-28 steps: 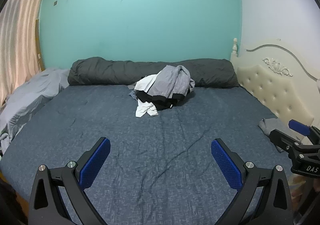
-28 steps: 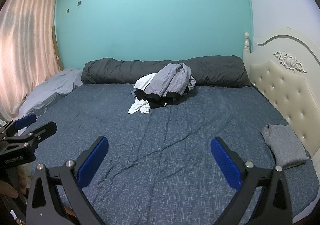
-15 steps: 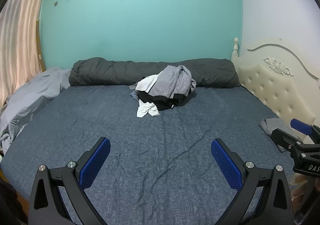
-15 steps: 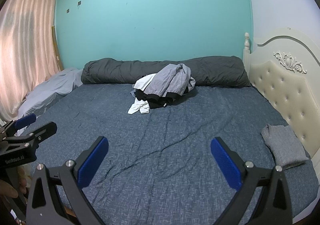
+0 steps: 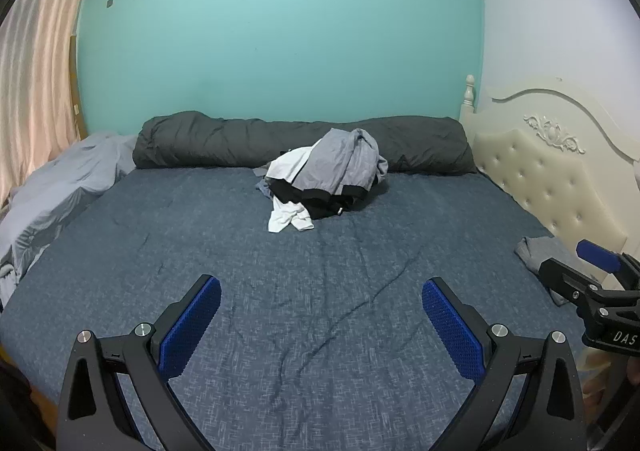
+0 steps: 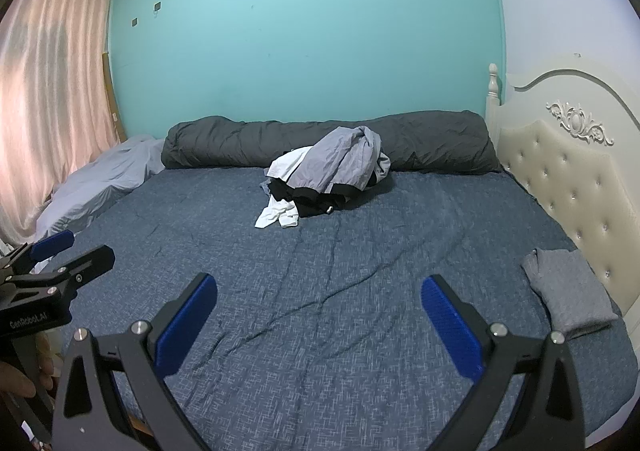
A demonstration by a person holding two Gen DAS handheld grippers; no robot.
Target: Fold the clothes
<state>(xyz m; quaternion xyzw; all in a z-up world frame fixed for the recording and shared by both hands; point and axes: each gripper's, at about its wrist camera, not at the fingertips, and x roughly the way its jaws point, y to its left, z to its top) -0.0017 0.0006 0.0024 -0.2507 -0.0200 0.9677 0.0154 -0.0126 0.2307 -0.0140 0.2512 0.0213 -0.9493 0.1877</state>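
Bed (image 5: 304, 291): my landmark, a wide blue-grey sheet with long creases, filling both wrist views
Pile (image 5: 324, 179): the unfolded clothes, heaped at the far middle of the bed, well away from both of my grippers; I see it in the right view too (image 6: 326, 179)
Pile make-up: a grey garment on top, black cloth under it, a white piece spilling off the near left edge onto the bed
Duvet (image 5: 300, 145): dark grey roll lying along the far edge of the bed, just behind the pile, which seems to lean on it
Folded piece (image 6: 568, 303): grey, flat on the right edge of the bed, just beside the headboard; in the left view (image 5: 536, 251) my other gripper partly hides it
Headboard (image 6: 560, 179): cream, tufted, along the right side of the bed
Sheet (image 5: 60, 191): pale grey, rumpled, at the far left corner of the bed
Curtain (image 6: 44, 91): pink, beyond the left side of the bed
Wall (image 5: 280, 31): teal, behind the far edge of the bed
Left gripper (image 5: 320, 321): released, blue pads spread wide, nothing between them, held over the near part of the bed; I also see it from the side at the left edge of the right view (image 6: 64, 255)
Right gripper (image 6: 318, 319): released as well, pads wide apart and empty, over the near part of the bed; its tips show at the right edge of the left view (image 5: 580, 263)
Hand (image 6: 16, 383): a bit of it shows under the left gripper, off the near left of the bed
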